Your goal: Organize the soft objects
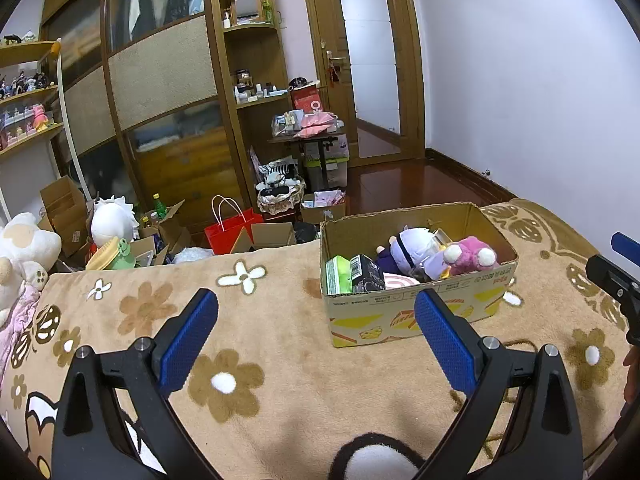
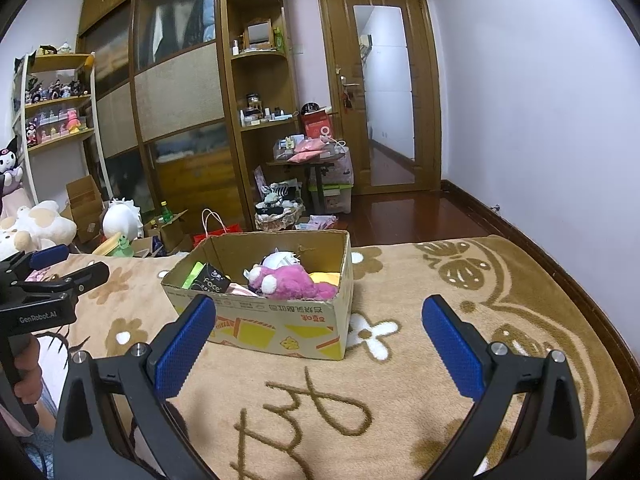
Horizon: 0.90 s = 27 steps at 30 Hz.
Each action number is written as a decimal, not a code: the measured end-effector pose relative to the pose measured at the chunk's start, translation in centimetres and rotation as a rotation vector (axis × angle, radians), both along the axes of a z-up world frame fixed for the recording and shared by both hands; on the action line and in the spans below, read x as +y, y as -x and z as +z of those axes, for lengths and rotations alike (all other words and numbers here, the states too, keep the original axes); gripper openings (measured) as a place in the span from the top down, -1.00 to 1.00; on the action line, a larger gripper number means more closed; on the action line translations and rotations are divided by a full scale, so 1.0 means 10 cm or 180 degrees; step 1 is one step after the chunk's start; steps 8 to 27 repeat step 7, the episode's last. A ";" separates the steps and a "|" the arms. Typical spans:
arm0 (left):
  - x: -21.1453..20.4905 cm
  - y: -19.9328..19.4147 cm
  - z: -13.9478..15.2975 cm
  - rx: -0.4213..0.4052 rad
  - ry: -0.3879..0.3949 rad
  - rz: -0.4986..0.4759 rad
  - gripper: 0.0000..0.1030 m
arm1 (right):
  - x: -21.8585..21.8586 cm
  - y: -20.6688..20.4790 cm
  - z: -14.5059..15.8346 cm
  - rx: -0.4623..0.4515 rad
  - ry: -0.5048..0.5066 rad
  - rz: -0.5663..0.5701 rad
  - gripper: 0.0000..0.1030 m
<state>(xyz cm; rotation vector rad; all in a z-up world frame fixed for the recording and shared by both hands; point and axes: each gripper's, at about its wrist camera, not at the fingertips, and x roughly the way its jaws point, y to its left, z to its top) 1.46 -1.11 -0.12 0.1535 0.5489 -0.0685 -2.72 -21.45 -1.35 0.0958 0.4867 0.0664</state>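
Left gripper (image 1: 316,312): black frame, blue textured pads, jaws spread wide with nothing between them; hovers over the tan fleece blanket with brown and white flowers (image 1: 248,344).
Right gripper (image 2: 320,320): same build, jaws likewise spread apart and holding nothing; above the blanket's stitched brown lettering.
Cross-view: the left gripper shows at the left edge of the right wrist view, the right gripper at the right edge of the left wrist view.
Open cardboard box with yellow printed sides (image 1: 416,304): sits on the blanket just beyond both grippers; ahead and slightly right of the left gripper, ahead and slightly left of the right gripper. Not touched by either.
Pink plush toy with white ears (image 2: 288,282): lies inside the box, toward its right half in the left wrist view, near the front wall in the right wrist view.
White-and-purple plush doll (image 1: 412,250): inside the box, behind the pink plush.
Black carton (image 1: 366,276) and green packet (image 1: 338,276): upright in the box's left end.
Beyond the bed edge, left: cream plush animal (image 1: 24,248), white round-headed plush (image 1: 112,220), red paper bag with white handles (image 1: 232,228).
Far: wooden wardrobe with shelves (image 1: 168,80), wooden door with glass panel (image 1: 368,60).
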 end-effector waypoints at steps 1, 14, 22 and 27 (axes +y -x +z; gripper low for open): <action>0.00 0.00 0.00 0.0004 0.0002 0.0006 -0.90 | 0.00 -0.01 0.00 0.0000 -0.0003 -0.0004 -1.00; 0.00 0.00 -0.01 0.0000 0.0003 -0.0001 -0.90 | -0.02 -0.01 -0.01 -0.0003 0.0003 -0.0016 -1.00; 0.00 0.00 -0.01 0.0000 0.0003 -0.0001 -0.90 | -0.02 -0.01 -0.01 -0.0003 0.0003 -0.0016 -1.00; 0.00 0.00 -0.01 0.0000 0.0003 -0.0001 -0.90 | -0.02 -0.01 -0.01 -0.0003 0.0003 -0.0016 -1.00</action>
